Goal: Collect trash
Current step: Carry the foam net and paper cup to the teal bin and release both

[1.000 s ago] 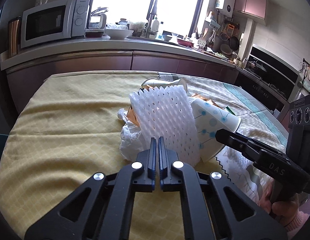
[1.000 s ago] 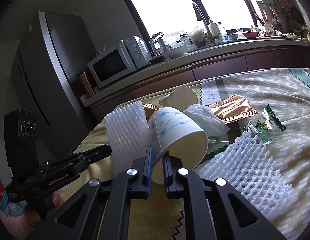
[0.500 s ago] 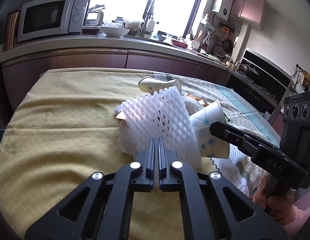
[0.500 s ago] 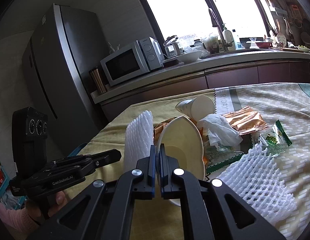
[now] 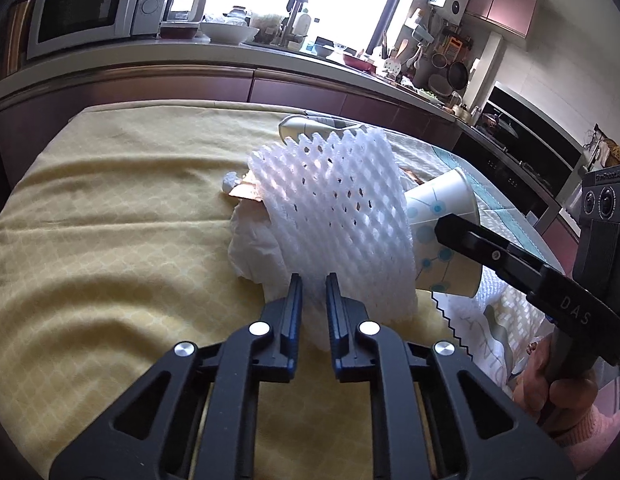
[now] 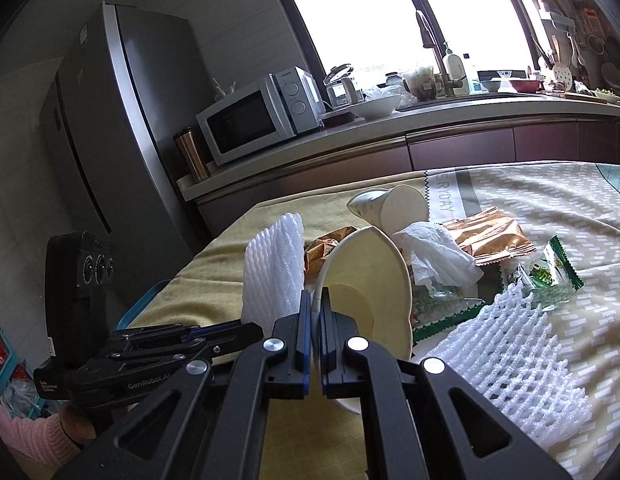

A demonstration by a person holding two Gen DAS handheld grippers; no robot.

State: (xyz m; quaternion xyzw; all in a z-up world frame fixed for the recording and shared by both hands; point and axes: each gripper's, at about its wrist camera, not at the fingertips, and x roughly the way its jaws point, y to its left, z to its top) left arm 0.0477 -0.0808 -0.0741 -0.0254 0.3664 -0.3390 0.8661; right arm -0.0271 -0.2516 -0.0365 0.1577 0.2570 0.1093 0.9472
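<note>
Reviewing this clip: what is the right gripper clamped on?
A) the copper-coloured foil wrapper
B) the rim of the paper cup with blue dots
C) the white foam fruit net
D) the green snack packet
B: in the right wrist view the right gripper has its jaws pinched on the wall of the paper cup at its rim.

White foam net (image 5: 333,216) upright beside tilted, squashed paper cup (image 6: 369,276)

I'm working in a home kitchen. A microwave (image 6: 262,120) stands on the counter (image 6: 429,120), a tall steel fridge (image 6: 122,128) just left of the microwave, a tap (image 6: 429,40) under the window to its right, utensils (image 5: 441,60) hanging beyond.
</note>
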